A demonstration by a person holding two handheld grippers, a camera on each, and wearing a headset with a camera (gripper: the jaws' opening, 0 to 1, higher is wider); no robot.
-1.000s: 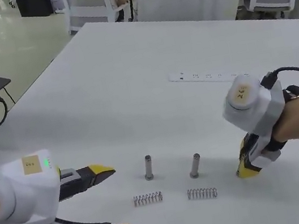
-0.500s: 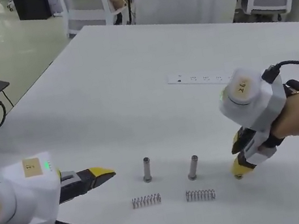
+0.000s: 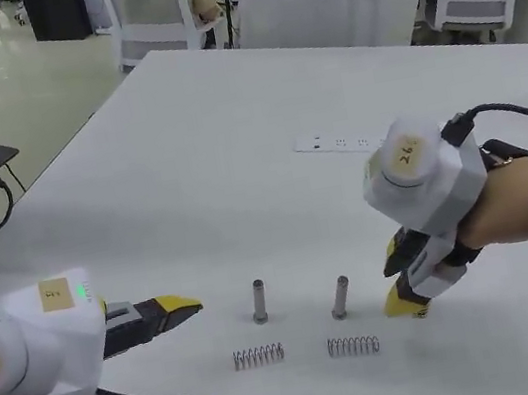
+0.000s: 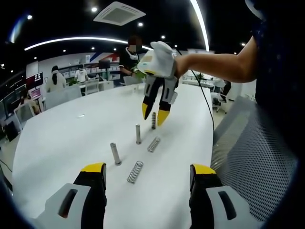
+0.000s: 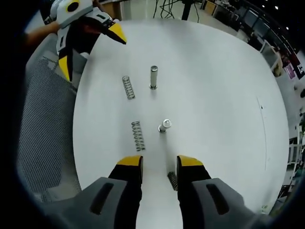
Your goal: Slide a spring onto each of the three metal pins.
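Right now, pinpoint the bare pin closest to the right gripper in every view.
Head view: pin, right of centre, low.
Left gripper view: pin, near the middle, the farther bare one.
Right gripper view: pin, centre, just above the jaws.
Shared landmark: the loose spring lying beside it.

A spring point(image 5: 172, 180) is half hidden by the right gripper point(image 5: 159, 163). The head view's edge cuts off the left gripper point(image 3: 225, 358).

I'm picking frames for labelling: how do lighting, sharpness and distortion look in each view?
Head view: even light, pins sharp, hardly any shadows. Left gripper view: fisheye curves the table, ceiling lights glare. Right gripper view: same curving, springs crisp.
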